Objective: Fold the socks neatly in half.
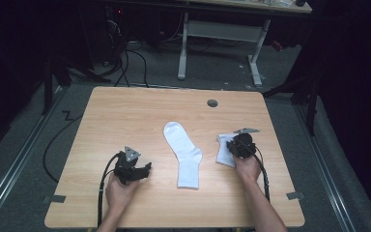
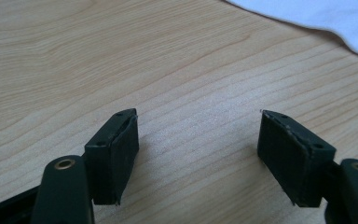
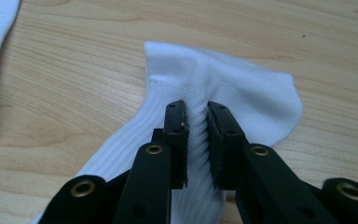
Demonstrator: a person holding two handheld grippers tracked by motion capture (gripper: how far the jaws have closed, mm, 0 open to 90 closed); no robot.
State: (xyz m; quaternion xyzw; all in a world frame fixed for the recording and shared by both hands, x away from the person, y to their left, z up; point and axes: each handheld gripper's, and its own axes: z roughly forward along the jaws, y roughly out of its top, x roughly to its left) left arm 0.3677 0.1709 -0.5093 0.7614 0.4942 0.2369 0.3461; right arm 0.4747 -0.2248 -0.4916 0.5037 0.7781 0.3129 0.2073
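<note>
On the wooden table [image 1: 125, 116] there are two white socks and two grippers, one in each hand of the person. Toward the near-left corner of the table, the left gripper [image 1: 145, 170] rests low over bare wood. In the left gripper view its two jaws stand wide apart with nothing between them, and one white cloth edge shows at the top right corner.

In the middle of the table, the first sock [image 1: 184, 154] lies flat and stretched out, with its cuff toward the far edge and its foot toward the near edge. It is well apart from both grippers.

Near the right edge lies the second sock [image 3: 223, 88], partly under the right gripper [image 1: 233, 143]. In the right gripper view [image 3: 196, 116] the jaws are pressed together on a raised fold of this sock, and the ribbed fabric is pinched between the pads. Probably the rest of the sock is touching the table, but the gripper covers part of it in the high view.
</note>
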